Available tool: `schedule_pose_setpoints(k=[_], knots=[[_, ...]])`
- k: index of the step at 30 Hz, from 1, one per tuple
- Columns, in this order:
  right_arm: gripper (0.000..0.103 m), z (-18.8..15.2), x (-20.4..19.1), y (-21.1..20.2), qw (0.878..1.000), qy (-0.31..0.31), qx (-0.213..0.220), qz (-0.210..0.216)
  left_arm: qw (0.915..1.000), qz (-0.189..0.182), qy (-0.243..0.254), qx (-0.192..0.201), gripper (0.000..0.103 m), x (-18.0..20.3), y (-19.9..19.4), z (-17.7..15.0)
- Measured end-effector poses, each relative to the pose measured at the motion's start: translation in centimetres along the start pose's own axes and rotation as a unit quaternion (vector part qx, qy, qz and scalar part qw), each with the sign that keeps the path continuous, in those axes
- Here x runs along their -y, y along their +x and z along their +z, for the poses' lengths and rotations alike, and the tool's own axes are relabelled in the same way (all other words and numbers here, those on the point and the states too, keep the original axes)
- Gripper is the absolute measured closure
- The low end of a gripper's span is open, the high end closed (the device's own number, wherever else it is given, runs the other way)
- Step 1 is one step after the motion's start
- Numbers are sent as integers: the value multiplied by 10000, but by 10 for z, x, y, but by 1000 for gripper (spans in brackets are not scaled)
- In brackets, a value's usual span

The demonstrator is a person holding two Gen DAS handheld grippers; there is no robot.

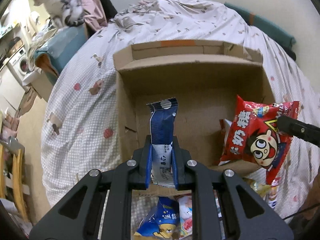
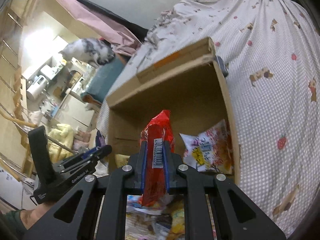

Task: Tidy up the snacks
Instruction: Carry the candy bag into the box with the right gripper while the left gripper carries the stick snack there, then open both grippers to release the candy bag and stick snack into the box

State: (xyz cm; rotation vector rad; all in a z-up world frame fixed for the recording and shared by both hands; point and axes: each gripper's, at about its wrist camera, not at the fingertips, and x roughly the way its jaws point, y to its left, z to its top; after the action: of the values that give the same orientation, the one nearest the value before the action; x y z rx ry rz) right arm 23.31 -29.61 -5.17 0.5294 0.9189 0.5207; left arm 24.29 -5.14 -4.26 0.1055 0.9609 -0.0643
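Observation:
My left gripper (image 1: 162, 140) is shut on a blue and white snack packet (image 1: 163, 126) and holds it upright over the near edge of an open cardboard box (image 1: 192, 64) on the bed. My right gripper (image 2: 155, 146) is shut on a red candy bag (image 2: 159, 134), which also shows in the left wrist view (image 1: 258, 136) at the box's right side. A white and orange snack bag (image 2: 210, 150) lies inside the box against its right wall. The left gripper also shows in the right wrist view (image 2: 102, 150), left of the box.
Several loose snack packets (image 1: 168, 218) lie on the checked bedspread (image 1: 80, 108) in front of the box. A cat (image 1: 60, 2) sits on a teal surface at the far left. Kitchen clutter and a washing machine (image 1: 21, 64) stand beyond the bed.

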Motion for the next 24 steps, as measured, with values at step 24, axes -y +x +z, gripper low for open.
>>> schedule_pose_setpoints(k=[24], knots=[[84,-3,9,16,9993,130,-314,-135,9993,-281,-241,-16,88,-2,5,-7]])
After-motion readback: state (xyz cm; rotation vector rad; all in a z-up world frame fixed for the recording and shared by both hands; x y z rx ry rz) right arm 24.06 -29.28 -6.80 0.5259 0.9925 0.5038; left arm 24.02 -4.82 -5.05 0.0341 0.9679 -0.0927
